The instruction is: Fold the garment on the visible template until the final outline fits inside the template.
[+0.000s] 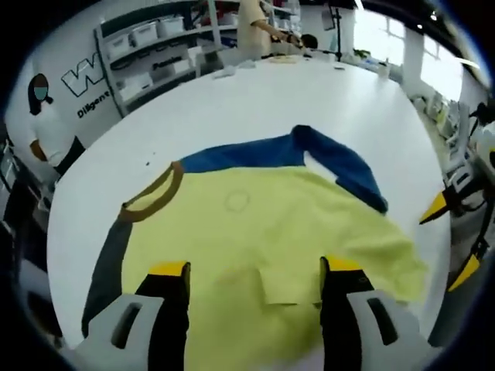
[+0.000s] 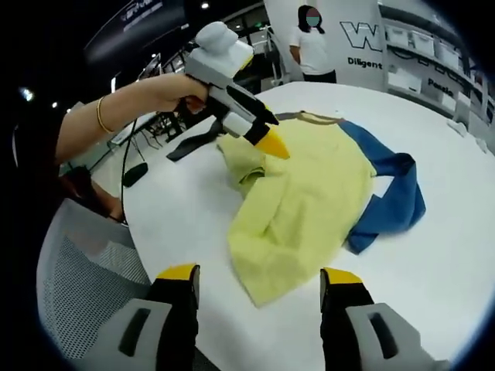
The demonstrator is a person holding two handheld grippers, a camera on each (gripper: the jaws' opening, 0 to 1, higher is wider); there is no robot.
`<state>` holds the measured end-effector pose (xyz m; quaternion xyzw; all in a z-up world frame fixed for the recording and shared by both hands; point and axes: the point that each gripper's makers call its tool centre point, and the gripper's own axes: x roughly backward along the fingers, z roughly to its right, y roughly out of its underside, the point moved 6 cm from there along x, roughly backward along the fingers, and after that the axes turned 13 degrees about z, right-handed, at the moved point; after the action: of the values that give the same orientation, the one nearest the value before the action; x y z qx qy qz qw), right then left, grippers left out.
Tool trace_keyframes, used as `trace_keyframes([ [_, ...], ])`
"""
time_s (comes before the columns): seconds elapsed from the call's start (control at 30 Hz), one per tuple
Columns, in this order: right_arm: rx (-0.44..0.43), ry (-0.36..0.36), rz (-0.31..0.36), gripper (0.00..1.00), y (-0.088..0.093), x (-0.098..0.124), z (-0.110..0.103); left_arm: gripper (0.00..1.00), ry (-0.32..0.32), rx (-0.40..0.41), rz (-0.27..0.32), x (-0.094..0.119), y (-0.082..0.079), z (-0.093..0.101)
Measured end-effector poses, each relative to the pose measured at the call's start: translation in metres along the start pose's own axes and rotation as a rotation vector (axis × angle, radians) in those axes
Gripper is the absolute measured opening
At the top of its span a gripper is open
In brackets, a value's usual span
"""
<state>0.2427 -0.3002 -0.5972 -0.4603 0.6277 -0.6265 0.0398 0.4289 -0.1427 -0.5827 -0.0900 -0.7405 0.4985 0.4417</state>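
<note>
A yellow garment (image 1: pixel 255 224) with a brown collar (image 1: pixel 155 197), a blue sleeve (image 1: pixel 340 166) and a grey sleeve (image 1: pixel 108 259) lies spread on the white table (image 1: pixel 255 100). My left gripper (image 1: pixel 255 270) hovers open over its near hem, with nothing between the jaws. From the right edge of the left gripper view my right gripper (image 1: pixel 450 241) comes in, open. In the right gripper view the garment (image 2: pixel 302 201) lies rumpled, its blue sleeve (image 2: pixel 394 193) bunched at the right. My right gripper (image 2: pixel 259 274) stands open short of the hem. A hand holds the left gripper (image 2: pixel 267 135) just above a raised yellow fold.
Shelves with white boxes (image 1: pixel 147 46) line the far wall, and a person (image 2: pixel 313 50) stands beside them. A second person (image 1: pixel 255 27) is at the table's far end. A mesh chair (image 2: pixel 85 286) sits against the near table edge. Bare tabletop surrounds the garment.
</note>
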Motion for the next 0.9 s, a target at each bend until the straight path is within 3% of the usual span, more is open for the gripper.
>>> trace_keyframes([
  [0.37,0.067,-0.005,-0.002,0.77,-0.002,0.001,-0.003,0.86,0.008,-0.009,0.024,0.034,0.015,0.008],
  [0.5,0.084,-0.009,-0.01,0.79,0.001,0.001,-0.004,0.89,0.018,0.031,0.032,0.045,0.023,0.011],
  [0.8,0.135,-0.017,-0.057,0.74,0.008,-0.004,-0.001,0.88,0.028,0.042,0.038,0.059,0.045,0.03],
  [0.9,0.147,-0.028,-0.067,0.71,0.01,-0.005,-0.001,0.83,0.028,0.055,0.05,0.06,0.049,0.034],
])
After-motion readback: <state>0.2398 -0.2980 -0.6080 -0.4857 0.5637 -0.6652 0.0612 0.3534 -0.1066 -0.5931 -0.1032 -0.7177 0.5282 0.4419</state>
